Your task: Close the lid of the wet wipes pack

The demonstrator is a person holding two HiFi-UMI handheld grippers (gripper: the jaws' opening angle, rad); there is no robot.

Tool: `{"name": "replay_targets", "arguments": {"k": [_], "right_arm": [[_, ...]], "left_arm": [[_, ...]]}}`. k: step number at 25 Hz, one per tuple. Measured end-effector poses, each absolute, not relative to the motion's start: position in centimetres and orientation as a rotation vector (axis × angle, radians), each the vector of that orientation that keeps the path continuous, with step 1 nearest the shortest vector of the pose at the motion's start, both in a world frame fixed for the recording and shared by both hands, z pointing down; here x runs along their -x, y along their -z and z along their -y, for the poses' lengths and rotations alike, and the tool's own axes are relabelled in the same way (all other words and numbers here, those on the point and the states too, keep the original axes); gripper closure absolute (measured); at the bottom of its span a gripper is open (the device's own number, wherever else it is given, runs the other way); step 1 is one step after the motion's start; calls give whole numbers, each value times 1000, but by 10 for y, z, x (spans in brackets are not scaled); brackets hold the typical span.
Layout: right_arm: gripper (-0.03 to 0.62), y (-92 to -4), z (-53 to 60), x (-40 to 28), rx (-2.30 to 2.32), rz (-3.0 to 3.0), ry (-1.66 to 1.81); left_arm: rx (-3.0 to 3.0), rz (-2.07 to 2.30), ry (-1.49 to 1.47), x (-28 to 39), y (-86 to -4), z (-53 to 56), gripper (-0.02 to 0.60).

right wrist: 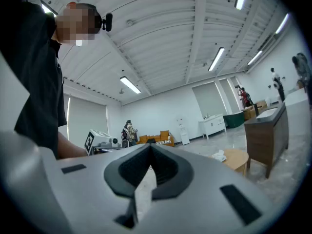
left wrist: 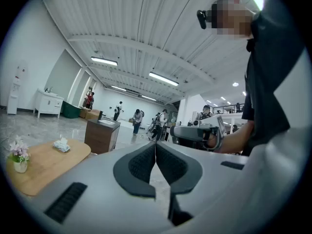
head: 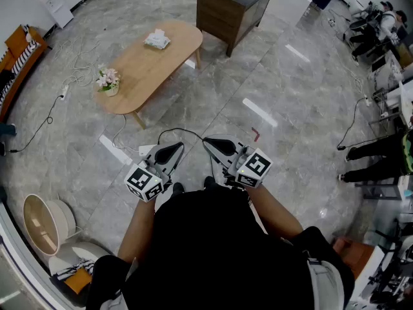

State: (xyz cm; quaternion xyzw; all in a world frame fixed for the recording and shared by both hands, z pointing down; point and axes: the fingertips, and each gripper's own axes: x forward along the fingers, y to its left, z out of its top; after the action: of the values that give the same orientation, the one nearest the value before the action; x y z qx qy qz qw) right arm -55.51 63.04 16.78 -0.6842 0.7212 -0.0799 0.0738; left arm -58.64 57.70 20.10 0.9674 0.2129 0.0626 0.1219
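The wet wipes pack (head: 157,39) is a small white bundle on the far end of an oval wooden table (head: 139,70), well ahead and to the left of me. It also shows small in the left gripper view (left wrist: 61,145) and in the right gripper view (right wrist: 220,155); I cannot tell how its lid stands. My left gripper (head: 169,152) and right gripper (head: 217,146) are held side by side close to the body, over the floor and far from the table. Both are shut with nothing between the jaws, as seen for the left gripper (left wrist: 155,143) and the right gripper (right wrist: 149,146).
A small vase of flowers (head: 108,81) stands on the table's near end. A dark wooden cabinet (head: 231,6) is behind the table. Cables and a white power strip (head: 116,151) lie on the grey floor between me and the table. A round tub (head: 42,223) sits lower left.
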Motion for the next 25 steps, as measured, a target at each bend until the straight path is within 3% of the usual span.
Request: {"name": "replay_targets", "arguments": {"k": [25], "right_arm": [[583, -177, -670, 497, 1974, -2185, 240]], "left_arm": [[-2806, -473, -191, 546, -209, -605, 565]]}}
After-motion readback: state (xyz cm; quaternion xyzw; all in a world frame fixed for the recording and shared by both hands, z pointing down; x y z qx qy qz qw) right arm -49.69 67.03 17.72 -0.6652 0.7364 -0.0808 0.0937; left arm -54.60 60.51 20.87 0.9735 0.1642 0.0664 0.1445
